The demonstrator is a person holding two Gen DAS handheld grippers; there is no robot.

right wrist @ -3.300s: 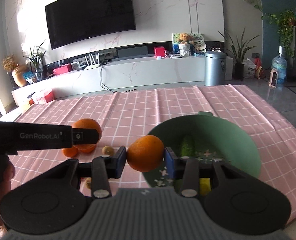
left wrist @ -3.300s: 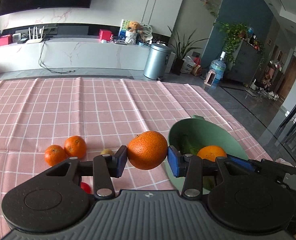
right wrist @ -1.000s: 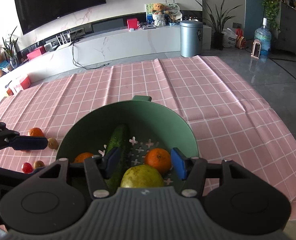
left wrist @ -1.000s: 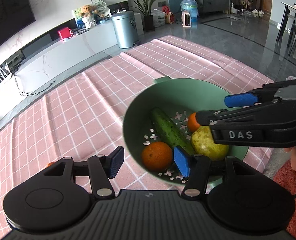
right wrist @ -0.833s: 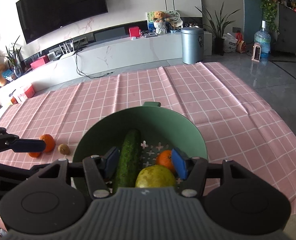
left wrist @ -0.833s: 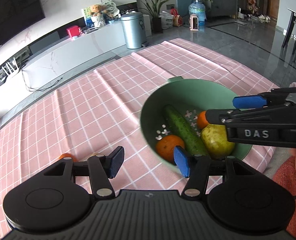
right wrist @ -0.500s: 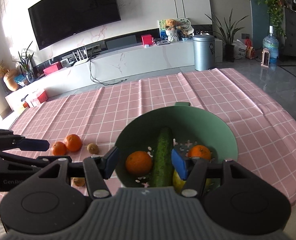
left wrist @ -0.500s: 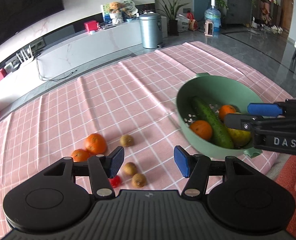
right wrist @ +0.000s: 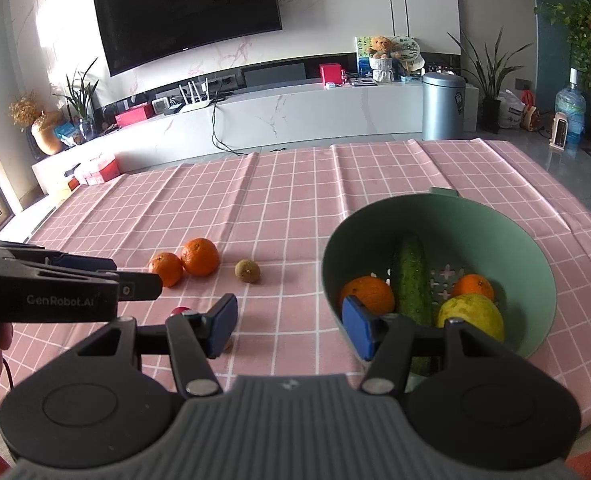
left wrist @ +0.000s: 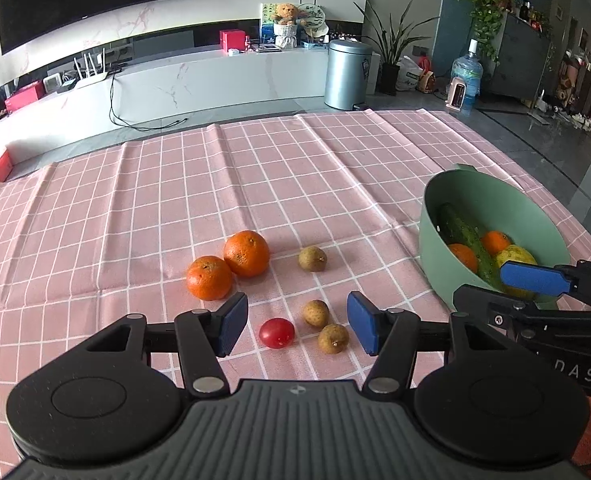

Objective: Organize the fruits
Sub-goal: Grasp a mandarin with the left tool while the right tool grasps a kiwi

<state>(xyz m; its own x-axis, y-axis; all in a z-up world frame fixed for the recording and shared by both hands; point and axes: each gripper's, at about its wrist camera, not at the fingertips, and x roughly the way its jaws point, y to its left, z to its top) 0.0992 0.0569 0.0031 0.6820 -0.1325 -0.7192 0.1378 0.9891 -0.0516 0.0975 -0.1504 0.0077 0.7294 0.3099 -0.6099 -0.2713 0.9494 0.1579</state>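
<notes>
Left gripper point(left wrist: 297, 325): jaws spread wide, holding nothing, hovering above the loose fruit on the pink checked tablecloth point(left wrist: 135, 216). Right gripper point(right wrist: 289, 326): jaws also wide apart and empty, its right pad in front of the near rim of the green colander bowl point(right wrist: 543, 280).

On the cloth, seen from the left wrist view:
- two oranges point(left wrist: 227, 266), touching each other
- three small brown fruits: one point(left wrist: 312, 258) apart to the right of the oranges, two point(left wrist: 324, 326) close together near the left gripper
- one cherry tomato point(left wrist: 276, 333), just left of that pair

In the bowl:
- one cucumber point(right wrist: 410, 280), lying between the oranges
- two oranges point(right wrist: 367, 294)
- one yellow-green pear point(right wrist: 470, 316)
</notes>
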